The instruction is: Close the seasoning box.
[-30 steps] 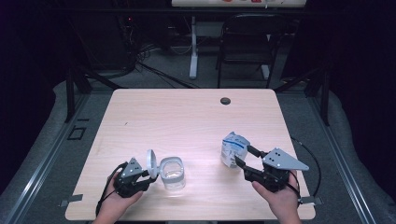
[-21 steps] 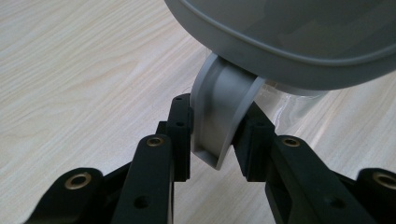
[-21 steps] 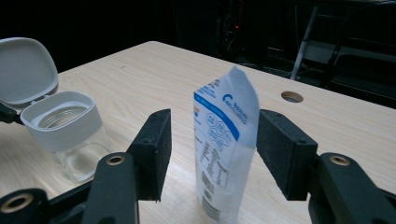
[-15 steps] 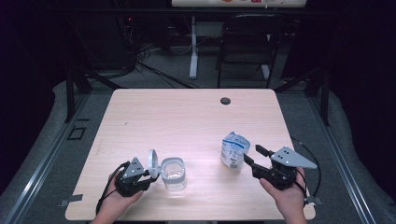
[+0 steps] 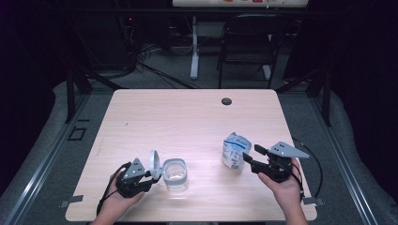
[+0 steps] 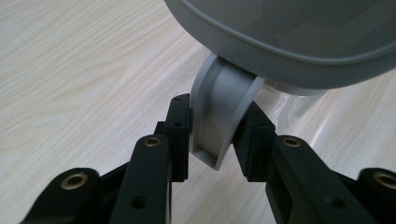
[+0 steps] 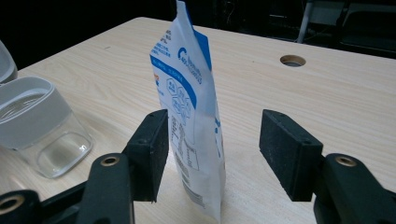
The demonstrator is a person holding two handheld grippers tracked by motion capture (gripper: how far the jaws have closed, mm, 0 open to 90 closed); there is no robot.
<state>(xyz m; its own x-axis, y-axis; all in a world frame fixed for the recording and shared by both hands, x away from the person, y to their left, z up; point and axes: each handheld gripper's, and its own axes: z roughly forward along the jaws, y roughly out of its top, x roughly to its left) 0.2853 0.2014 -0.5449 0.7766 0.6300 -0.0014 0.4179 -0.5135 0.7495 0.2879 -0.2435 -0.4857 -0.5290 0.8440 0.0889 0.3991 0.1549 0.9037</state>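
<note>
The jaws of the left gripper (image 6: 212,135) pinched the grey hinge tab (image 6: 223,116) of the lid (image 5: 154,164) — both pads pressed against its sides. The jaws of the right gripper (image 7: 212,154) stood spread and had just been opening further; the pouch (image 7: 191,116) rose between them, the left pad at or just beside its face, the right pad apart from it.

Count on the table (image 5: 187,112): one clear jar (image 5: 175,175), one lid, one white-and-blue pouch, one round cable hole (image 5: 226,101).

The jar sat near the front edge, left of centre, just beside the left gripper, with its lid tilted up and open. The pouch stood upright right of centre — well apart from the jar. Each gripper was held by one hand; two hands entered from the bottom edge.
</note>
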